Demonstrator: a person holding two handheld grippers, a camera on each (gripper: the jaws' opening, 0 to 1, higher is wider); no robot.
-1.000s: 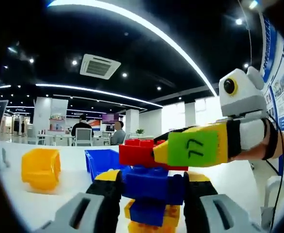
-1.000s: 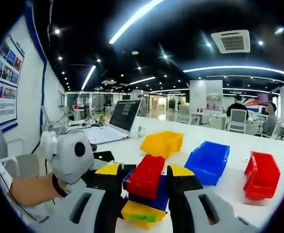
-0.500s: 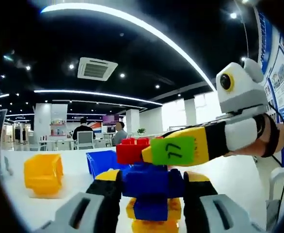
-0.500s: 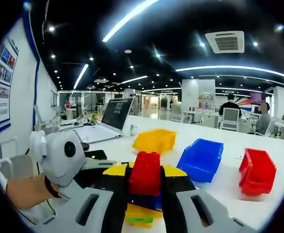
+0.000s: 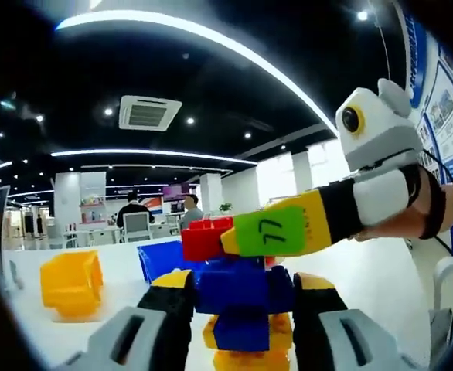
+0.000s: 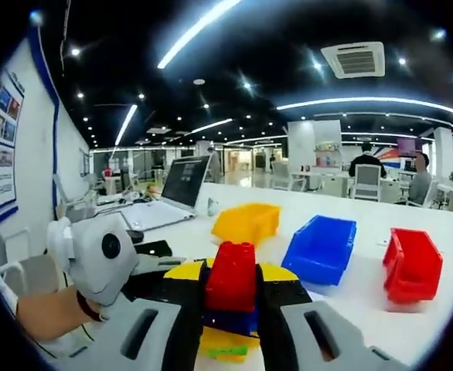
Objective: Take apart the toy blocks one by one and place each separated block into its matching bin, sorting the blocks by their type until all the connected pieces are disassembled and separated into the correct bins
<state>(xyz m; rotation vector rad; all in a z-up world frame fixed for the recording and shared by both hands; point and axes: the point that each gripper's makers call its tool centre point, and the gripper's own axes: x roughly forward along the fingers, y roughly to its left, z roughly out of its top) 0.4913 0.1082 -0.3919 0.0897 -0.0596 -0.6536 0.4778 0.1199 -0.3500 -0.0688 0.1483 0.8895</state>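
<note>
Pinching the red block (image 6: 230,277), right fingers (image 6: 189,309) seemingly tight; left fingers (image 5: 168,305) clamp blue block (image 5: 238,287).

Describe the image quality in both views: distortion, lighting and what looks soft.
Left gripper view: strong fisheye bending of the ceiling light strip; the blue block between the jaws is sharp, the distant people hazy; bright haze washes out the far wall. Right gripper view: same curvature, the ceiling dark with glaring spots; the red block and red bin are evenly lit, with soft shadows on the table.
</note>
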